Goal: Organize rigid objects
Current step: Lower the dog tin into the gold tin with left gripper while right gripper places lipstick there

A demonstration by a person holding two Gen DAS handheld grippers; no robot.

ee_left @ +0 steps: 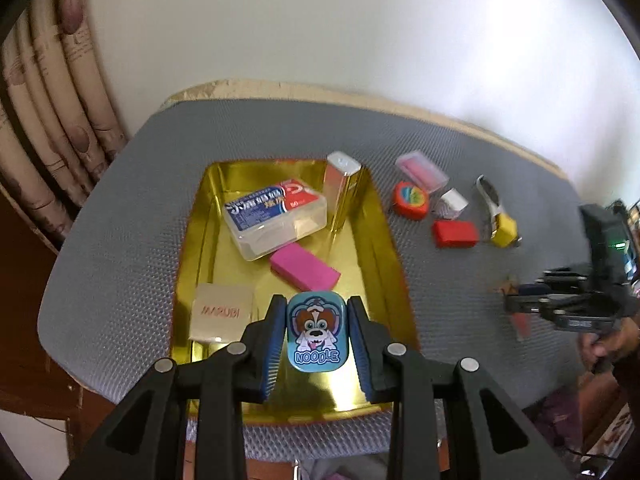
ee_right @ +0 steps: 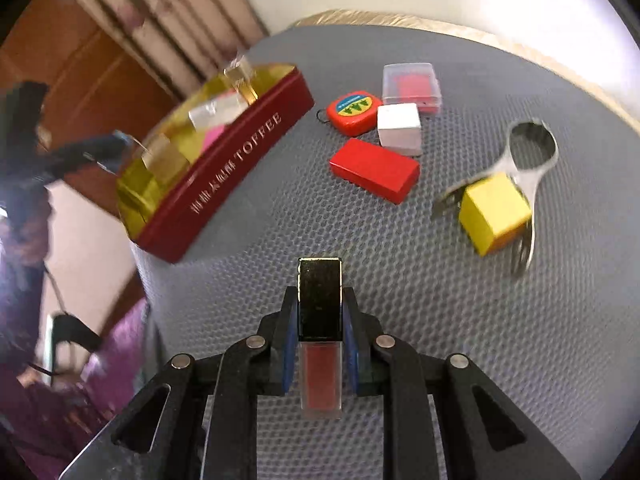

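Both tools (ee_left: 318,332) (ee_right: 320,316) angled downward, gripping

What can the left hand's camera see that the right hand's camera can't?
Only the left wrist view shows the left gripper shut on the blue Noodle tin, the tray's gold floor, and the clear box with the blue label lying in it.

Only the right wrist view shows the red tube with the dark cap plainly, clamped in the right gripper, and TOFFEE printed on the tray's red side.

Both show the tray, the pink block, red block, yellow block, tape measure and grey mat.
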